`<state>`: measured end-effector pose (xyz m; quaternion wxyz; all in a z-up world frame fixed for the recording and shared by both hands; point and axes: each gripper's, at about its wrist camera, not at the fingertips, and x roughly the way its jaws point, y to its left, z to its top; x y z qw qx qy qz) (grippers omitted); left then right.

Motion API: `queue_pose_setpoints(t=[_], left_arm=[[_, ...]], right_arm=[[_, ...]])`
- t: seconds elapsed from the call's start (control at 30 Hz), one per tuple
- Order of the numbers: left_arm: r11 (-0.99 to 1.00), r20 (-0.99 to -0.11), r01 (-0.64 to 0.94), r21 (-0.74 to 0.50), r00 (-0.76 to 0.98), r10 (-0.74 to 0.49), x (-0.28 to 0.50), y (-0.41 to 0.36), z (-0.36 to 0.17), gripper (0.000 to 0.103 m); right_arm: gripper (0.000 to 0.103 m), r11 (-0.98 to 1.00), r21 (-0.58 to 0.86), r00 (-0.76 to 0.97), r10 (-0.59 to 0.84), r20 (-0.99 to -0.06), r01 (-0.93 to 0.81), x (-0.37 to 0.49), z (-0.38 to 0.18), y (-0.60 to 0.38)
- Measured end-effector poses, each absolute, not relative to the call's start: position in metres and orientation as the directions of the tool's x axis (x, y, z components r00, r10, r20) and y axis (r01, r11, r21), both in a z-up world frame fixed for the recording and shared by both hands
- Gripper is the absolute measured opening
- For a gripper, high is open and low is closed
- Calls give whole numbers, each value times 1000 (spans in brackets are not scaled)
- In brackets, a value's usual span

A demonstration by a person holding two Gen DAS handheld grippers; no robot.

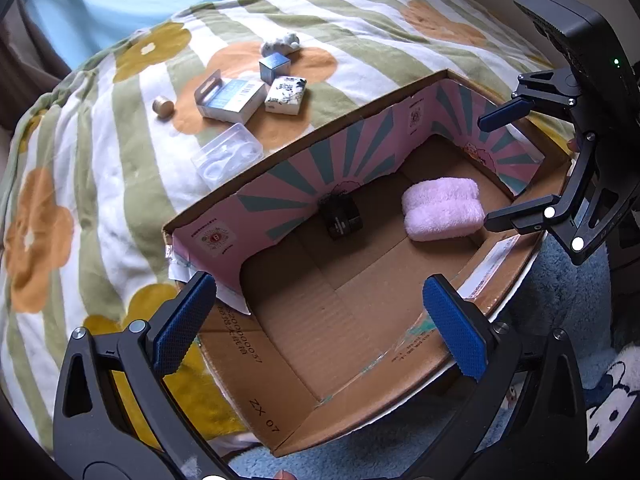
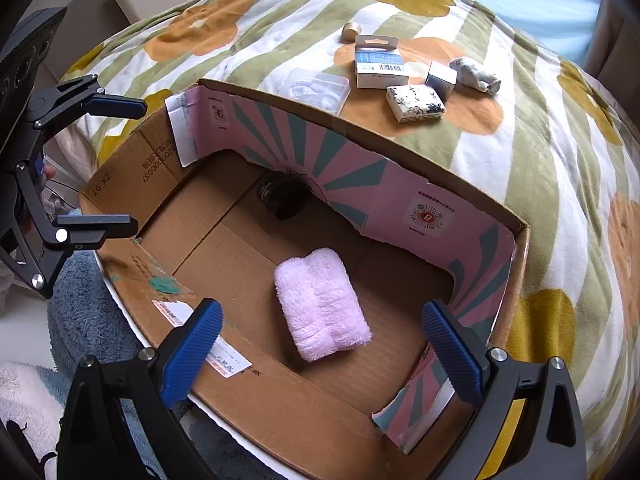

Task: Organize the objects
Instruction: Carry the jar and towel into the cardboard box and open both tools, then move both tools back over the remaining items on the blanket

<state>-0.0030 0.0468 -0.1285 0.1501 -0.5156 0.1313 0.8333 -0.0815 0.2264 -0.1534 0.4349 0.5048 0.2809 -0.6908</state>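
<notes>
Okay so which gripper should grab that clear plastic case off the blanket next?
Probably left. The clear plastic case lies just past the cardboard box wall on the left gripper side; the right gripper hovers over the pink towel at the opposite end. Both are open.

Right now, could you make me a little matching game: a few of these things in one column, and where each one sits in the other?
Things:
1. pink fluffy towel
2. dark round object
3. clear plastic case
4. small gold cylinder

Places:
A. on the blanket, right beside the box's outer wall
B. inside the box, by the pink printed wall
C. on the blanket, the piece farthest from the box
D. inside the box, on the cardboard floor away from that wall

Pairs: 1-D, 2-B, 3-A, 4-C
</notes>
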Motion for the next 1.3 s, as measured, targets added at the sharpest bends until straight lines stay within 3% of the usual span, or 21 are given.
queue_pose_setpoints(t=[0.4, 1.03, 1.3], left_arm=[[-932, -890, -358, 55, -441, 117, -12, 40, -110, 103], [-933, -816, -328, 148, -574, 72, -51, 32, -48, 103], [-902, -820, -384, 198, -569, 62, -97, 32, -51, 103]], right_arm=[[100, -450, 39, -123, -326, -937, 892, -85, -137, 219], [100, -556, 1, -267, -400, -877, 831, -132, -69, 212], [100, -625, 119, -229, -448, -864, 772, -186, -56, 200]])
